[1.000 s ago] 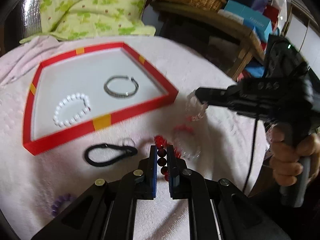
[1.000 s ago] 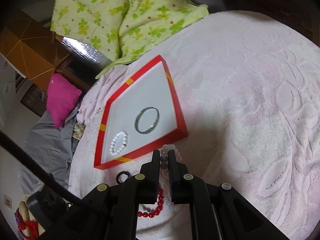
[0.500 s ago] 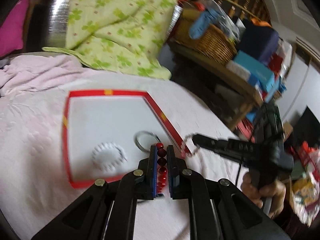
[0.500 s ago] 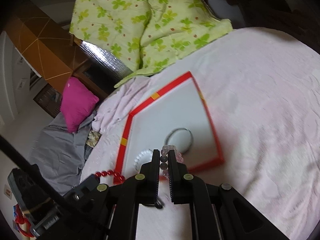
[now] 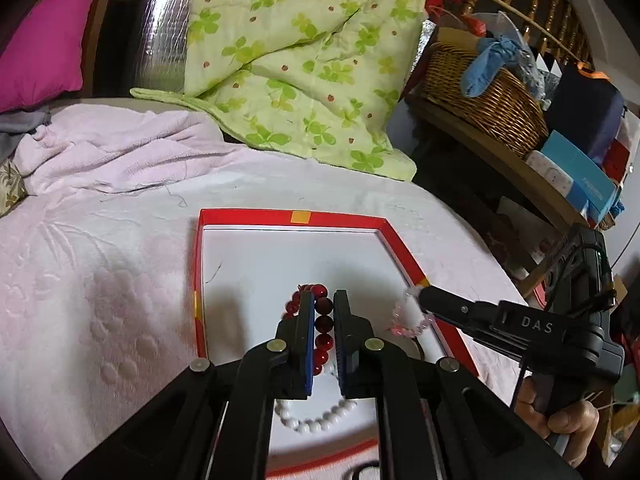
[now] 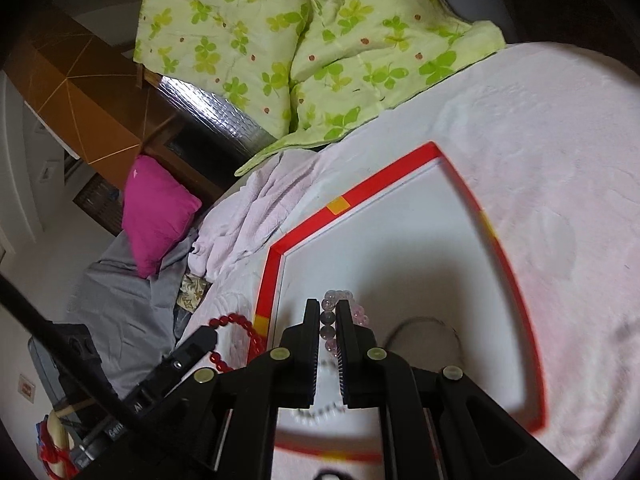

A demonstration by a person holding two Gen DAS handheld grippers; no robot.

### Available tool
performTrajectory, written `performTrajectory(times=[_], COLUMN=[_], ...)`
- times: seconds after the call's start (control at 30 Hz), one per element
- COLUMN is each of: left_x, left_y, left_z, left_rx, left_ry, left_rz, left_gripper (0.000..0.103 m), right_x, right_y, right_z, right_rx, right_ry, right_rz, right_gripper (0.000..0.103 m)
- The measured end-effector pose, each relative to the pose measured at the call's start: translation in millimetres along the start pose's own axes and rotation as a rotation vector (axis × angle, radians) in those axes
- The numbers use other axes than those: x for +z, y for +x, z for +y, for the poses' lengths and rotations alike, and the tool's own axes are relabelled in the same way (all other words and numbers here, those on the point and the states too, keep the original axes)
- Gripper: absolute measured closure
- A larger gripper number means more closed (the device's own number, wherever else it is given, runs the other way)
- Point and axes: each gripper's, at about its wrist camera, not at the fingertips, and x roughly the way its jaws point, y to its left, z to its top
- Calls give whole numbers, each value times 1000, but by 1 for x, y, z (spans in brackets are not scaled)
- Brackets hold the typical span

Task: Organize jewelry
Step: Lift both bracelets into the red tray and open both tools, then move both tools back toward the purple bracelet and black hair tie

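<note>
A red-rimmed tray with a white floor lies on the pale pink bedspread. My left gripper is shut on a dark red bead bracelet and hangs over the tray's middle. My right gripper is shut on a pale pink bead bracelet, also above the tray. The left wrist view shows the right gripper with the pink bracelet dangling near the tray's right rim. A white bead bracelet lies in the tray under my left fingers. A silver bangle rests blurred in the tray.
A green clover-print quilt is heaped beyond the tray. A magenta pillow lies at the left. A wicker basket and boxes stand on a wooden shelf at the right. A hand grips the right tool's handle.
Both grippers have carried their bracelets from the bedspread in front of the tray to above its white floor. The black hair tie and the purple beads have passed out of view.
</note>
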Motion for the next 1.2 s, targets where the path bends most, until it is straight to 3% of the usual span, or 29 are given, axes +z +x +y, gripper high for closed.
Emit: performTrajectory(times=[0.33,0.67,0.7,0.77,0.9,0.97,1.2], left_x=[4,-8,-9,-9,-7,-7,-18], left_y=[31,48,48,44,31,23,-8], left_z=[3,1,1,2,5,8,5], left_rx=[28,115,121,145,187,224,338], left_ry=[3,34,37,34,23,6,57], left_rz=[37,103,112,112,94,96,73], left_gripper=[94,91,90,68,55,43,39], right_x=[20,31,33,37,41,41,27], right_y=[53,59,57,47,26,18,-13], right_z=[0,-35,-40,-53,-56,-55,-43], right_rx=[-34,-153,-165,-174,-176,-177,-191], right_ry=[22,84,103,151,148,136,73], right_rz=[45,26,27,9,-24,-31,-14], right_gripper=[94,89,84,72,70,70,70])
